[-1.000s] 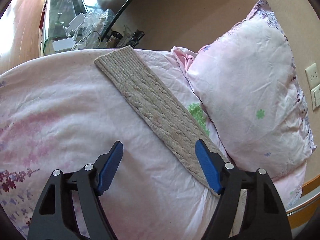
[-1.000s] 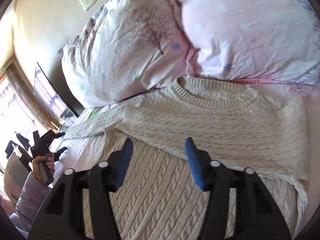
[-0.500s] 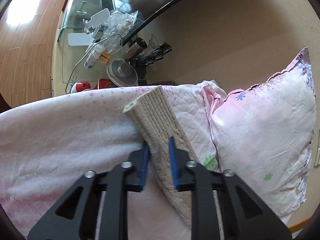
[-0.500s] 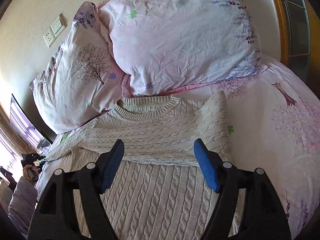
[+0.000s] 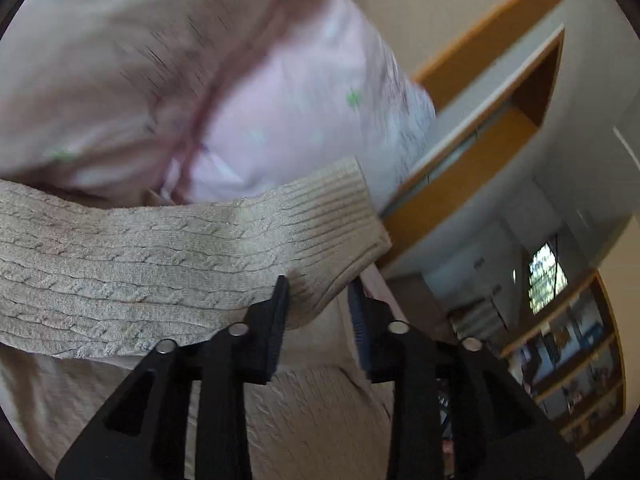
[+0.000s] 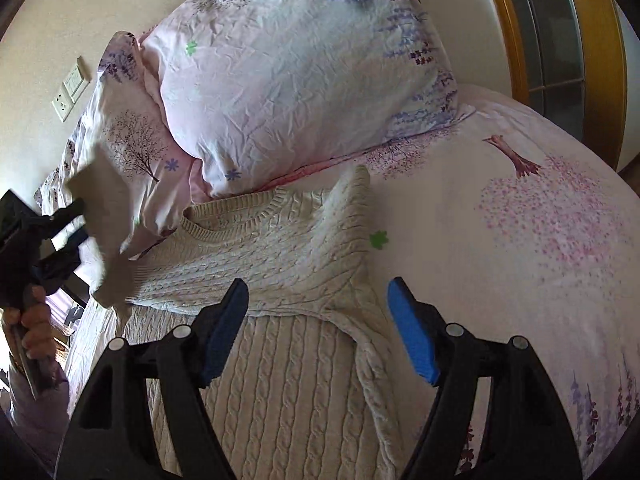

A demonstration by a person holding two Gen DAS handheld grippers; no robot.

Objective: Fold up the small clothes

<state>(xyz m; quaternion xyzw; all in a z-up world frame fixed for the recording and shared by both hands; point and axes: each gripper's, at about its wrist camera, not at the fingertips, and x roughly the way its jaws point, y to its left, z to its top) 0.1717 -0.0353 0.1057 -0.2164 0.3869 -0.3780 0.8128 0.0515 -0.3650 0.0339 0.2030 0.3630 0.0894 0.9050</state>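
Observation:
A cream cable-knit sweater (image 6: 280,264) lies on the bed, its right sleeve folded across the chest. My left gripper (image 5: 318,300) is shut on the ribbed cuff of the left sleeve (image 5: 312,232) and holds it lifted above the sweater body (image 5: 312,420). The left gripper also shows at the left edge of the right wrist view (image 6: 60,236), with the blurred sleeve (image 6: 108,216) hanging from it. My right gripper (image 6: 316,328) is open and empty, just above the sweater near its right shoulder.
Two pink floral pillows (image 6: 288,68) lean against the wall behind the sweater's collar. The floral duvet (image 6: 540,240) spreads to the right. A wooden window frame (image 6: 560,32) stands at the far right. Wall sockets (image 6: 68,88) sit at upper left.
My left gripper closed on the sleeve cuff, lifted it and swung it over toward the sweater body. My right gripper opened wider and drew slightly closer over the sweater.

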